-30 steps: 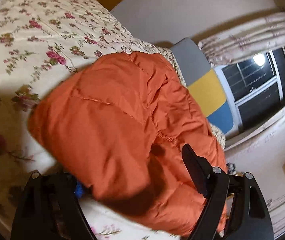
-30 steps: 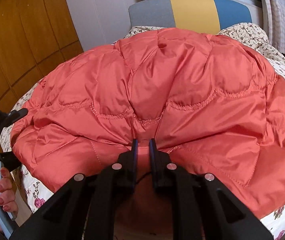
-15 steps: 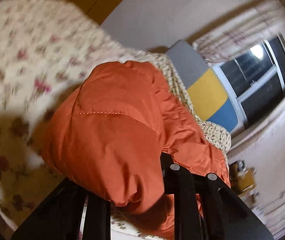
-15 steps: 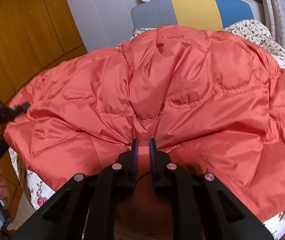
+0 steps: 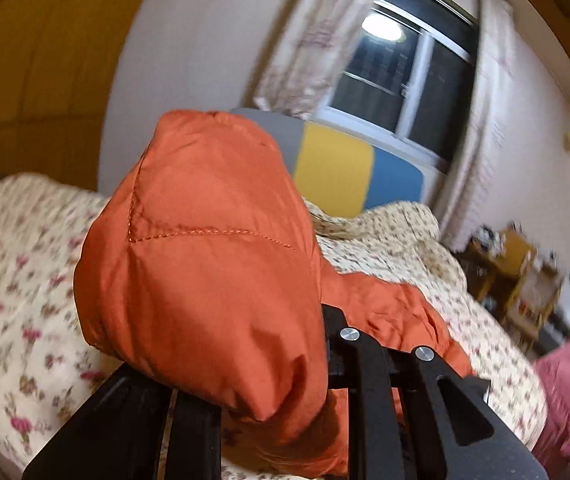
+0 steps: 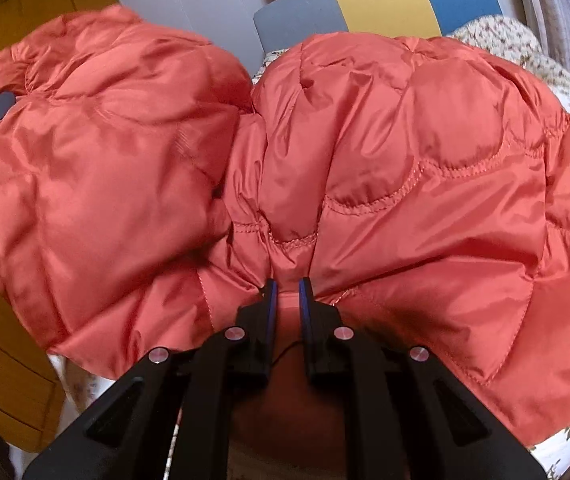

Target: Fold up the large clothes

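Orange quilted jacket (image 6: 405, 152) spread on the floral bed cover (image 5: 13, 264), right gripper (image 6: 285, 292) nearly closed and pinching its hem, left gripper (image 5: 269, 376) clamped on a raised bunch of the same jacket

Left gripper (image 5: 273, 364): matte black plastic frame, two flat angular arms fanning out from the base, each with an elongated cut-out slot. Round silver screw heads on the right arm, two visible; the fingers are largely covered, so pad colour cannot be told.

Right gripper (image 6: 285, 286): same matte black build, symmetrical, four round silver screw heads across the arms. Fingers (image 6: 269, 300) narrow and upright, faced on the inside with blue pads. A thin black cable loops between the finger bases. Slotted cut-outs in both outer arms.
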